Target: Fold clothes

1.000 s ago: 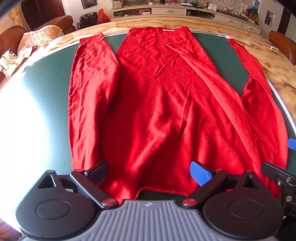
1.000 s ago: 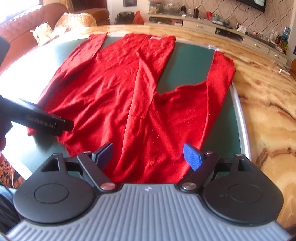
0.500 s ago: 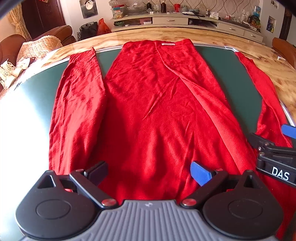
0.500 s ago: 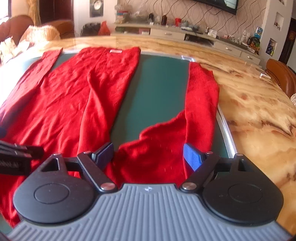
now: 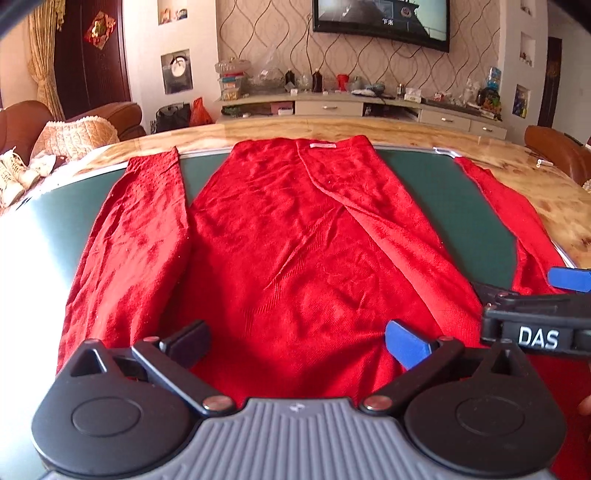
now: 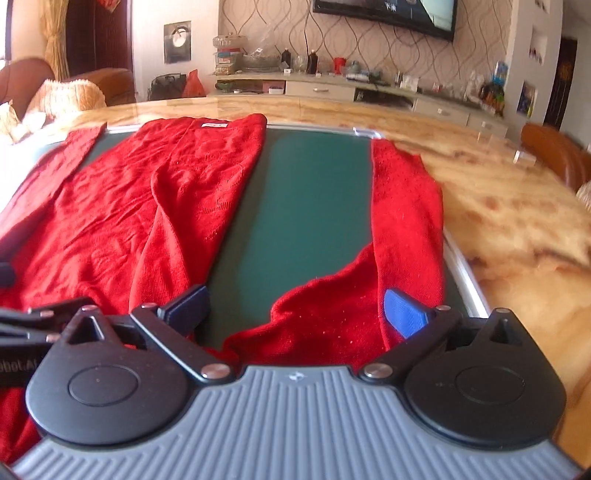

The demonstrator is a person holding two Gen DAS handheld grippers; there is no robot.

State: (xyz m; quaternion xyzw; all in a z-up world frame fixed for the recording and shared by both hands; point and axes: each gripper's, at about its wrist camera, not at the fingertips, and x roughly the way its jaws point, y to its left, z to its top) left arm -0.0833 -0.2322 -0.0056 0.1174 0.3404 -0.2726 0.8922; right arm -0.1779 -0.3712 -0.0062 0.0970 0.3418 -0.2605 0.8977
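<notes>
A red knitted cardigan [image 5: 295, 251] lies spread flat on a dark green mat [image 5: 461, 214], collar and label at the far end, hem nearest the cameras. One sleeve [image 5: 140, 236] lies straight along its left side, and the other sleeve [image 6: 406, 214] lies well apart on the right, with bare mat between it and the body.

Compared with a second ago, both cameras have tilted upward: the garment now fills less of each view, and the wall and television, unseen before, have come into sight. The garment itself has not shifted.

The left claw [image 5: 295, 341] hovers over the hem near the cardigan's middle, its jaws spread wide with nothing between them. The right claw [image 6: 295, 312] hovers over the right lower corner where the far sleeve meets the body, jaws also wide apart and empty. In the left view the right claw shows at the right edge, beside the left one.

The mat sits on a polished marbled counter [image 6: 517, 206]. Beyond it stand a long low cabinet [image 5: 369, 107] crowded with bottles and jars, a wall-mounted television [image 5: 380, 18], and brown armchairs [image 5: 118, 114].
</notes>
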